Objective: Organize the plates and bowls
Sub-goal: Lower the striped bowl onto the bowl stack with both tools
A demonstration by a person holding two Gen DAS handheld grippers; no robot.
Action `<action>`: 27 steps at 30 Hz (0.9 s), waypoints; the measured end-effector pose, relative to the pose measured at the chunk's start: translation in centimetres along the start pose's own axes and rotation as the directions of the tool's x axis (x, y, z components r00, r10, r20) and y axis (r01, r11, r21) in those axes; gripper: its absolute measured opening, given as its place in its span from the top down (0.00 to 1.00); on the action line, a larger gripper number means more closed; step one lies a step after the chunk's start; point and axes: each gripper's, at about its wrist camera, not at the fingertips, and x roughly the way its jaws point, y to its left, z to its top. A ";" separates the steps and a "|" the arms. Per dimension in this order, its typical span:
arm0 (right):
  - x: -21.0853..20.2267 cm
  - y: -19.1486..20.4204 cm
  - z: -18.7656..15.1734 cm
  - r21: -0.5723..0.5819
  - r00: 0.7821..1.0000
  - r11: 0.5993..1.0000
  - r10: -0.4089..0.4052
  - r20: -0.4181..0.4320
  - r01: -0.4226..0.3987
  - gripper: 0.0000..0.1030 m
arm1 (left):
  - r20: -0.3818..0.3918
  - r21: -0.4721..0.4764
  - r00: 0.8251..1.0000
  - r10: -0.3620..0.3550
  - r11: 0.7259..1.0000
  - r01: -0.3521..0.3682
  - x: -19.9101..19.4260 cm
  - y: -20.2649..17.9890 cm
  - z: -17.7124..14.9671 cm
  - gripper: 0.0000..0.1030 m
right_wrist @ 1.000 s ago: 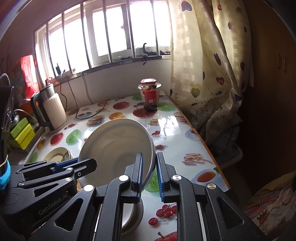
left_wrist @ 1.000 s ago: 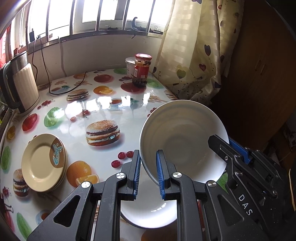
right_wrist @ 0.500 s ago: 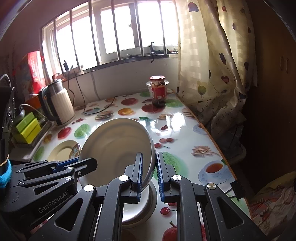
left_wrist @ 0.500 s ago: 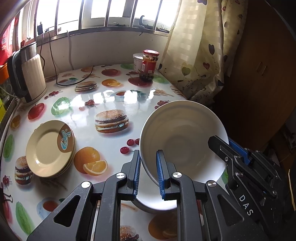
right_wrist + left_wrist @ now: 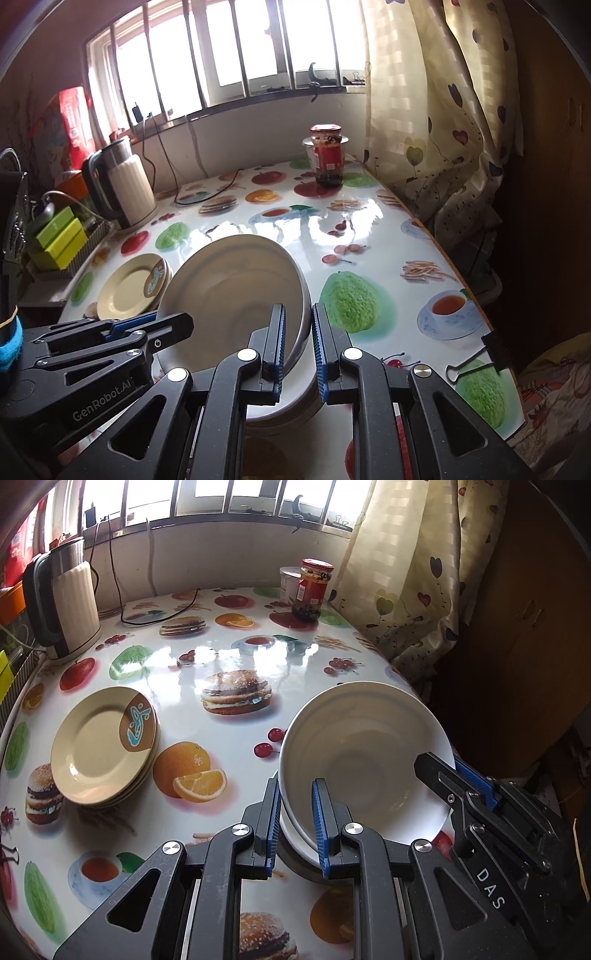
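A white bowl [image 5: 365,764] is tilted above another white bowl [image 5: 295,853] on the table's near right part. My left gripper [image 5: 295,812] is shut on the tilted bowl's left rim. My right gripper [image 5: 297,332] is shut on its right rim; the bowl [image 5: 236,291] shows there too, with the lower bowl [image 5: 280,406] beneath. A stack of beige plates [image 5: 103,746] with a brown and blue mark lies at the left, also in the right wrist view [image 5: 133,284].
A cream kettle [image 5: 62,602] with its cord stands at the back left. A red-lidded jar [image 5: 312,590] and a white tub [image 5: 290,581] stand at the back. A curtain [image 5: 413,572] hangs along the table's right edge. A binder clip [image 5: 476,354] holds the tablecloth.
Both grippers have carried the tilted bowl back toward the near edge and a little higher. The plates and the far table now show more fully.
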 end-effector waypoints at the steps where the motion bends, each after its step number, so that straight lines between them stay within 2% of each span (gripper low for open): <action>1: 0.1 0.0 0.0 0.000 1.000 1.000 0.000 -0.003 0.000 0.86 | -0.002 -0.001 1.000 -0.001 1.000 0.001 0.1 0.0 0.0 0.83; 27: 1.6 -0.1 -1.0 0.010 0.999 1.000 0.006 -0.051 -0.005 0.86 | -0.052 -0.015 0.999 0.003 1.000 -0.004 1.6 0.6 -0.6 0.83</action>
